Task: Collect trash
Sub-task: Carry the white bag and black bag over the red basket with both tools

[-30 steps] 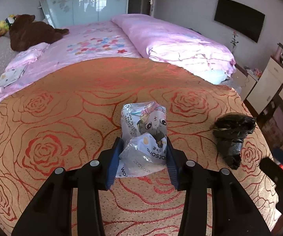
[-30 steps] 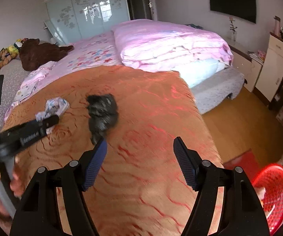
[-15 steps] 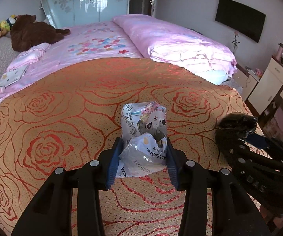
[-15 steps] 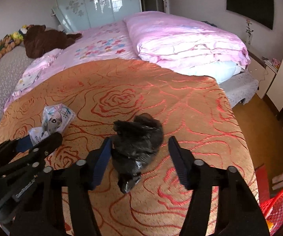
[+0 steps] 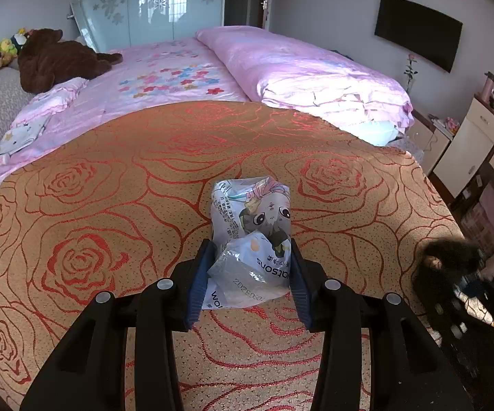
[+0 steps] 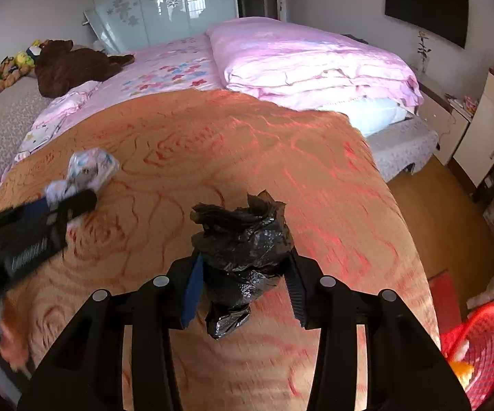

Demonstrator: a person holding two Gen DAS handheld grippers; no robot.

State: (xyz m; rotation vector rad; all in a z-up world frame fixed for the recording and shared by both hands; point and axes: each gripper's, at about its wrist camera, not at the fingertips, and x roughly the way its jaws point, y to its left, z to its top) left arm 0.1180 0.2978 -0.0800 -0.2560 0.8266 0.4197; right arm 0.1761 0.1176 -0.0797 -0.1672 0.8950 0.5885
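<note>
My left gripper (image 5: 248,270) is shut on a crumpled white wrapper with a cartoon print (image 5: 252,229), held at the orange rose-pattern bedspread (image 5: 109,212). My right gripper (image 6: 243,274) is shut on a crumpled black plastic bag (image 6: 241,250) and holds it above the bedspread (image 6: 332,205). The wrapper (image 6: 91,167) and the left gripper (image 6: 51,209) also show at the left of the right wrist view. The black bag (image 5: 447,260) shows blurred at the right edge of the left wrist view.
A red mesh basket (image 6: 480,346) stands on the floor at the lower right. Pink bedding (image 5: 298,75) and a brown plush bear (image 5: 58,58) lie beyond the bedspread. White cabinets (image 5: 466,144) line the right wall.
My right gripper moved in over the black bag, closed on it and lifted it off the bedspread. My left gripper stayed shut on the wrapper.
</note>
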